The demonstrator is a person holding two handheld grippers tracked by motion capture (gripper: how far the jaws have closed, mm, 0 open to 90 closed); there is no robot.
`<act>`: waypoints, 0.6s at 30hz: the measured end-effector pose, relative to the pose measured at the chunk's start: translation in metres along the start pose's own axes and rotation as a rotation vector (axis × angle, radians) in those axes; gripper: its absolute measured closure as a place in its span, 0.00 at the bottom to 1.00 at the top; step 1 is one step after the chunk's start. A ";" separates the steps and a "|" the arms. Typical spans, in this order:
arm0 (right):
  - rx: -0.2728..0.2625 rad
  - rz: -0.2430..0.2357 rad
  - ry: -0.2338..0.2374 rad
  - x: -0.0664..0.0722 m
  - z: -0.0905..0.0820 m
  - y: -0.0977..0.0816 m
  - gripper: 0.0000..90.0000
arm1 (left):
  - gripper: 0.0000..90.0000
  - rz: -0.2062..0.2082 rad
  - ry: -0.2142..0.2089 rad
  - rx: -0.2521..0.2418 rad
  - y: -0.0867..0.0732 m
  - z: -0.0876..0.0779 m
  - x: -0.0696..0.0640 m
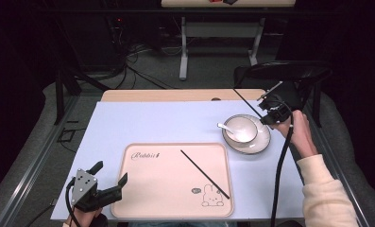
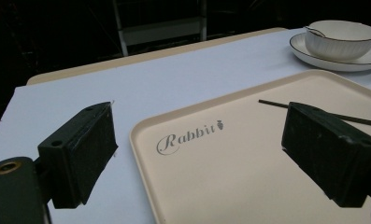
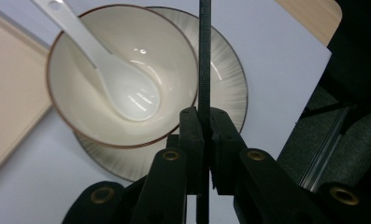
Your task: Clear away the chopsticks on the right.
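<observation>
- Two thin black chopsticks are in play: one chopstick [image 1: 205, 174] lies slantwise on the beige rectangular tray [image 1: 142, 198], its lower end close to the small rabbit drawing [image 1: 211, 196].
- The other black chopstick [image 3: 204, 56] is clamped between the jaws of the right gripper [image 3: 204, 116], which are pressed together on it; in the high view this held chopstick [image 1: 246, 101] slants up and away from the right gripper [image 1: 269, 113] over the far edge of the counter.
- Its upper end is cut off by the top of the right gripper view, and its lower part is hidden behind the gripper's body.
- Below the held chopstick sits a white ribbed bowl with a dark rim [image 3: 122, 74] on a matching white plate [image 3: 230, 88]; a white ceramic spoon [image 3: 113, 79] rests inside the bowl, its handle tip cut off by the frame.
- Part of the plate is hidden under the bowl and the gripper.
- The left gripper [image 1: 110, 178] hovers at the near left corner of the tray with its jaws wide apart and nothing between them.
- From the left gripper view, the right-hand jaw covers part of the lying chopstick [image 2: 272, 103].
- The pale blue cover on the counter [image 1: 152, 123] carries everything; beyond it the room is too dark to make out.
</observation>
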State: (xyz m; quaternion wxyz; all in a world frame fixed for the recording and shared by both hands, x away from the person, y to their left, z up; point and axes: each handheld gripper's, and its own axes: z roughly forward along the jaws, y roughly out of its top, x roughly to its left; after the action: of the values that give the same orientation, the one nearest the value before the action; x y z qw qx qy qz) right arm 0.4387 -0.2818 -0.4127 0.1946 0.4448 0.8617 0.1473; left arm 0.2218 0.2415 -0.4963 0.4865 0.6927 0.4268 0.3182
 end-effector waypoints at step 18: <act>-0.030 -0.041 0.155 0.083 -0.008 -0.016 0.94 | 0.11 0.002 -0.002 0.001 0.001 0.000 -0.001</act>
State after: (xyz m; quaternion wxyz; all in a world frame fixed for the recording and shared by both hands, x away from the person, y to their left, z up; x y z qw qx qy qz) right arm 0.3798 -0.2228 -0.4290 0.1370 0.4112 0.8809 0.1902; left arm 0.2220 0.2407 -0.4959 0.4860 0.6939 0.4258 0.3179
